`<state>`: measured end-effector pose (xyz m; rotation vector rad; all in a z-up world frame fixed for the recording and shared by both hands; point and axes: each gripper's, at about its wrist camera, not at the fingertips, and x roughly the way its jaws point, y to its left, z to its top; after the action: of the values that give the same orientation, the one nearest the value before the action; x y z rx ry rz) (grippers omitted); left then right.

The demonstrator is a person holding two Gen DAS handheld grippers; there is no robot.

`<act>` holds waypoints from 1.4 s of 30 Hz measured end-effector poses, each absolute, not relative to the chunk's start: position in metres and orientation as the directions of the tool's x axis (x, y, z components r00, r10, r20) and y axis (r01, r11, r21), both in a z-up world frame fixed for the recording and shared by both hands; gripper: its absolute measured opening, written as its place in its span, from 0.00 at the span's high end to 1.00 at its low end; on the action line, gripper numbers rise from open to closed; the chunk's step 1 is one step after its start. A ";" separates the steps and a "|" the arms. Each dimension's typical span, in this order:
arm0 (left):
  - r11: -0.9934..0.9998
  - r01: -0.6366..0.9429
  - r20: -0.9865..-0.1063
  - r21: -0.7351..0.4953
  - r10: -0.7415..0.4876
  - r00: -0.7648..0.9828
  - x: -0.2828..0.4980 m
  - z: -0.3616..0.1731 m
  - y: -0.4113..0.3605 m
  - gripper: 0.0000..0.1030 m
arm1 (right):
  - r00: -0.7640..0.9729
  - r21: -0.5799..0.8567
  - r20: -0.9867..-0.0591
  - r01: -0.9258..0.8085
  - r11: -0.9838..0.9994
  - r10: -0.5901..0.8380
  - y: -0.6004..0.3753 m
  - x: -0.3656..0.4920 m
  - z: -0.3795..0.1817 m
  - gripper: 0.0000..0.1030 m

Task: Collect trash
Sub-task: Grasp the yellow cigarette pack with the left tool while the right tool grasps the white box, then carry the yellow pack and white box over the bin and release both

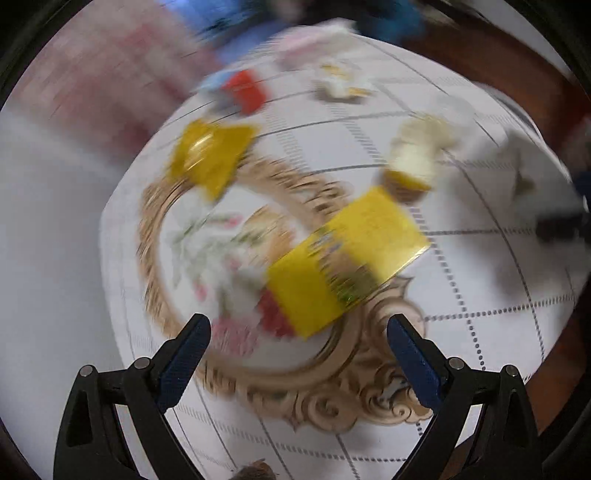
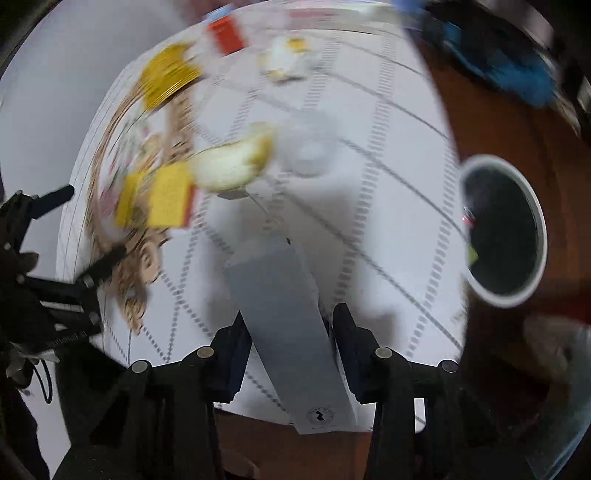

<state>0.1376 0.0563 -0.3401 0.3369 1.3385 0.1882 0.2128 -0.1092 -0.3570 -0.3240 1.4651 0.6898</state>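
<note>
The left gripper point(image 1: 297, 334) has black plastic arms shaped like triangles with holes cut in them. Round silver screws sit at the joints. Its finger pads point(image 1: 184, 363) are dark blue and bumpy. The right gripper point(image 2: 291, 345) looks the same: black arms, silver screws, dark pads point(image 2: 234, 354).

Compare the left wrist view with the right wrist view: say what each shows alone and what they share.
Only the left wrist view shows the left gripper from behind, open and empty above the flat yellow packet. Only the right wrist view shows the right gripper shut on a grey box, and the white-rimmed bin beside the table. Both show the patterned tablecloth, the red packet and the yellow packet, all blurred.
</note>
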 end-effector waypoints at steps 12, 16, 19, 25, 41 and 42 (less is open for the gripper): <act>0.895 0.356 -0.962 0.271 0.241 0.127 0.192 -0.363 0.060 0.06 | -0.063 0.201 -0.978 -0.560 0.804 0.201 -0.110 0.248 -0.365 0.58; 0.918 0.362 -0.986 0.160 0.131 0.103 0.193 -0.361 0.071 0.40 | -0.059 0.187 -0.981 -0.572 0.799 0.187 -0.098 0.255 -0.365 0.59; 0.930 0.335 -0.986 0.153 0.121 0.116 0.189 -0.360 0.070 0.41 | -0.054 0.180 -0.982 -0.573 0.800 0.183 -0.080 0.255 -0.369 0.59; 0.992 0.024 -0.989 0.121 0.119 0.084 0.176 -0.359 0.081 0.42 | -0.069 0.198 -0.979 -0.561 0.804 0.193 -0.076 0.246 -0.371 0.59; 0.955 -0.292 -0.984 0.053 0.100 0.147 0.166 -0.369 0.075 0.36 | -0.016 0.131 -0.988 -0.604 0.787 0.152 -0.077 0.209 -0.372 0.39; 0.953 -0.299 -0.983 0.054 0.104 0.154 0.166 -0.370 0.073 0.37 | -0.005 0.127 -0.988 -0.607 0.784 0.157 -0.078 0.207 -0.371 0.39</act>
<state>0.1659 0.0729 -0.3696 -0.1669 1.3883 0.2905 0.2070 -0.0778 -0.3713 -0.3874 1.4606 0.6258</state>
